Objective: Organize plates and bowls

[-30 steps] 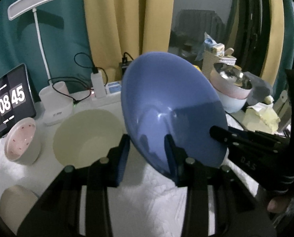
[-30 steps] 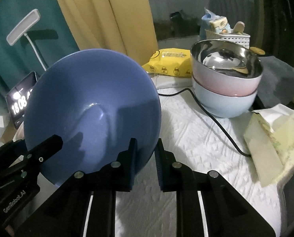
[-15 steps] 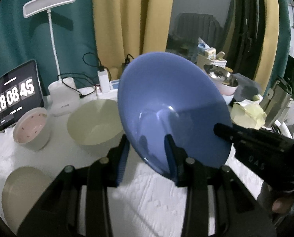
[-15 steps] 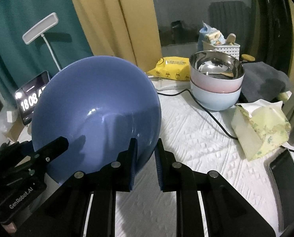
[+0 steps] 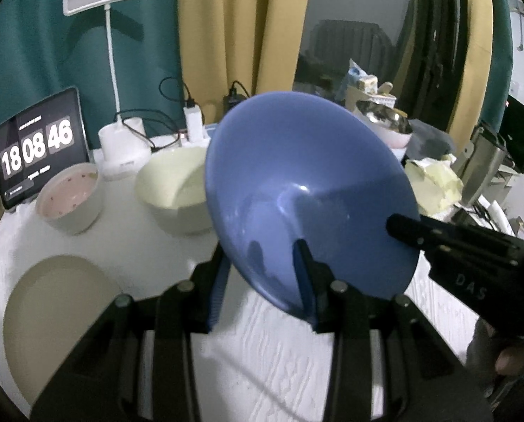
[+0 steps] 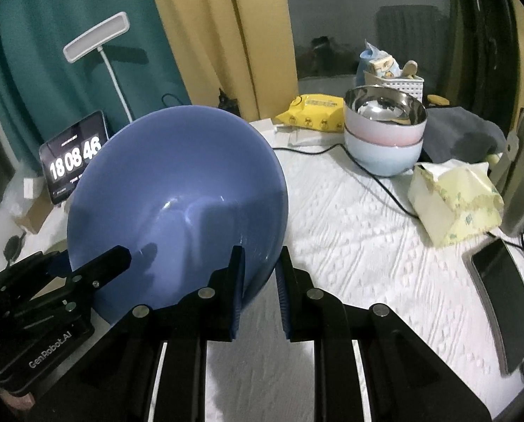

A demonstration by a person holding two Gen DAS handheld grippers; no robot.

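A big blue bowl is held in the air, tilted, by both grippers. My left gripper is shut on its near rim; it also shows in the right wrist view. My right gripper is shut on the bowl's right rim and shows in the left wrist view. On the table sit a cream bowl, a pink-lined bowl and a beige plate. A steel bowl tops a stack of pink and pale blue bowls.
A clock tablet, a desk lamp and cables stand at the back. A tissue pack, a phone, a yellow packet and a basket lie to the right on the white tablecloth.
Both grippers have lifted the blue bowl higher and pulled back; the table items look smaller and lower. The grips are unchanged.
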